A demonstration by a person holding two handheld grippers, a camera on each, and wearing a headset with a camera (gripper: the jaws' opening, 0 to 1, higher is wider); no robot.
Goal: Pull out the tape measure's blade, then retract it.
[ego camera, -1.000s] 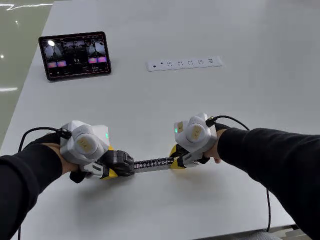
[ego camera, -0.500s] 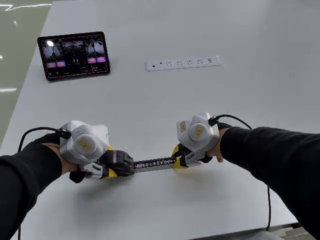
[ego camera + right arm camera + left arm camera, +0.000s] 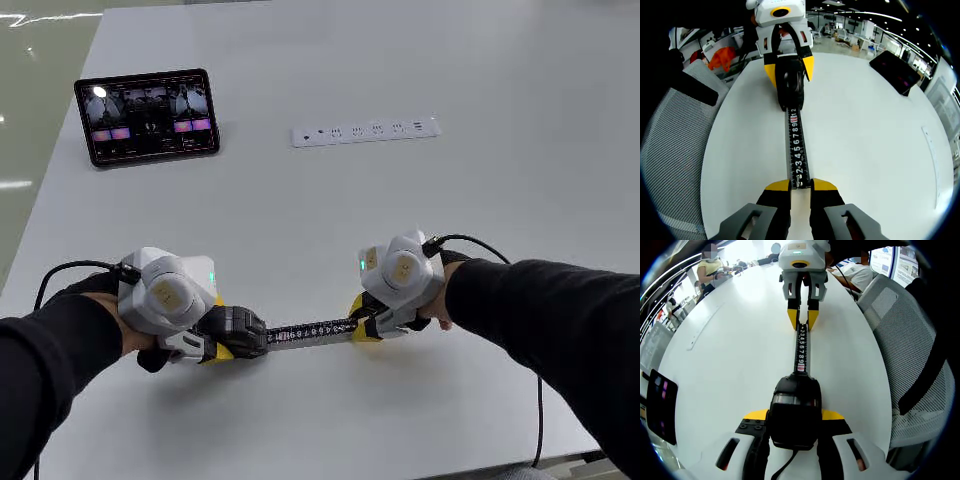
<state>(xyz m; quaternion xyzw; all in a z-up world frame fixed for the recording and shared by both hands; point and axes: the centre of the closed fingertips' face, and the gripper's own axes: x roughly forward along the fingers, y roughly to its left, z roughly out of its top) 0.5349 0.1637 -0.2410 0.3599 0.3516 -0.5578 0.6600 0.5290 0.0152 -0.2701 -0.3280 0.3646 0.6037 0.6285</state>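
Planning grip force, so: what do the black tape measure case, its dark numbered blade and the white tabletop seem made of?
Black tape measure case: probably moulded plastic, perhaps rubber-coated; rounded edges, soft sheen.
Dark numbered blade: likely thin coated metal; runs straight with pale printed numerals.
White tabletop: smooth semi-matte laminate or similar; faint reflections.

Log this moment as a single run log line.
left gripper shut on tape measure case | right gripper shut on blade end | blade partly out, straight between grippers | table: tablet, power strip
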